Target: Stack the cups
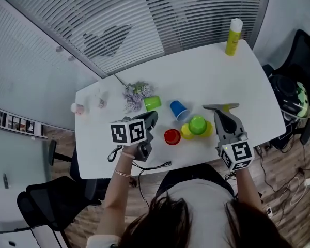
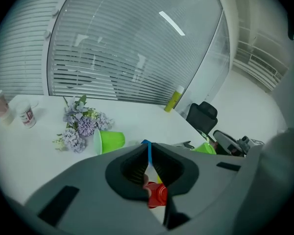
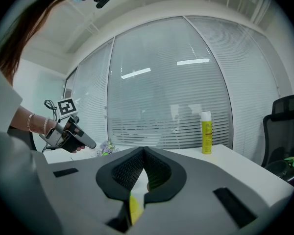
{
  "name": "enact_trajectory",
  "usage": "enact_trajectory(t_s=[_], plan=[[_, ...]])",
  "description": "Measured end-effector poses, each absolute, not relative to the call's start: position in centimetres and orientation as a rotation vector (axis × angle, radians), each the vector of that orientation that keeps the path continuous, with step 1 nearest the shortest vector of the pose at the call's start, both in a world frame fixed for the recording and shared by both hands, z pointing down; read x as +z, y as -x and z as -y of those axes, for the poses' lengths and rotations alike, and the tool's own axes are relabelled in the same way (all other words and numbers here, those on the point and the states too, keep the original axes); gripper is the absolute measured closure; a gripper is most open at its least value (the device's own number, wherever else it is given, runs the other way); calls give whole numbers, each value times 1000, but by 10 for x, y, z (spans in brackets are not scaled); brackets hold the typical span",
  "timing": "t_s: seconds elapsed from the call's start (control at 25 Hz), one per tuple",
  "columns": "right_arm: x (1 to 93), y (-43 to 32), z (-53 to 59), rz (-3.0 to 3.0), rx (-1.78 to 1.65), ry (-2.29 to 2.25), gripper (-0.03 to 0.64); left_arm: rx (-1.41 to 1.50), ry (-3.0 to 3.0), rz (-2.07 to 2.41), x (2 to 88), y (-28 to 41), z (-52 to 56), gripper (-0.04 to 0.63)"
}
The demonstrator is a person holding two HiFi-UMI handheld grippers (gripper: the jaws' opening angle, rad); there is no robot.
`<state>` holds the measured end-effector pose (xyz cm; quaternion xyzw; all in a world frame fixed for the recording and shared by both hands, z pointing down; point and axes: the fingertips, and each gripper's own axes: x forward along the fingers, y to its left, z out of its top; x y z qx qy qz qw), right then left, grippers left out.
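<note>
On the white table [image 1: 206, 71] a lime cup [image 1: 152, 103] [image 2: 110, 141] lies on its side by the flowers. Right of it is a blue cup [image 1: 179, 109], and a red cup [image 1: 172, 136] [image 2: 158, 195] stands nearer the front edge. A green cup [image 1: 198, 124] [image 2: 206, 148] sits against a yellow cup [image 1: 186, 133] [image 3: 134, 207]. My left gripper [image 1: 151, 118] [image 2: 148, 147] hovers left of the red cup, shut with nothing held. My right gripper [image 1: 220, 108] [image 3: 143, 151] is just right of the green and yellow pair, shut and empty.
Artificial flowers [image 1: 136, 93] [image 2: 81, 124] lie at the back left with small jars [image 1: 78, 108] beyond. A yellow bottle [image 1: 233, 36] [image 3: 206, 132] stands at the far right corner. A black cable [image 1: 150, 166] trails at the front edge. An office chair [image 1: 287, 94] stands right of the table.
</note>
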<state>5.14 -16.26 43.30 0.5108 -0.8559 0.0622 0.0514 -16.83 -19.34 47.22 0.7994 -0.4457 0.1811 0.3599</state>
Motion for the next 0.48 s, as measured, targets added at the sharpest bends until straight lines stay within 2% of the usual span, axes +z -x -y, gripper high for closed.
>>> enact_trajectory(t_s=[0.48], plan=[[449, -70, 172, 2472, 214, -1645, 589, 529, -1928, 918, 509, 141, 227, 450]])
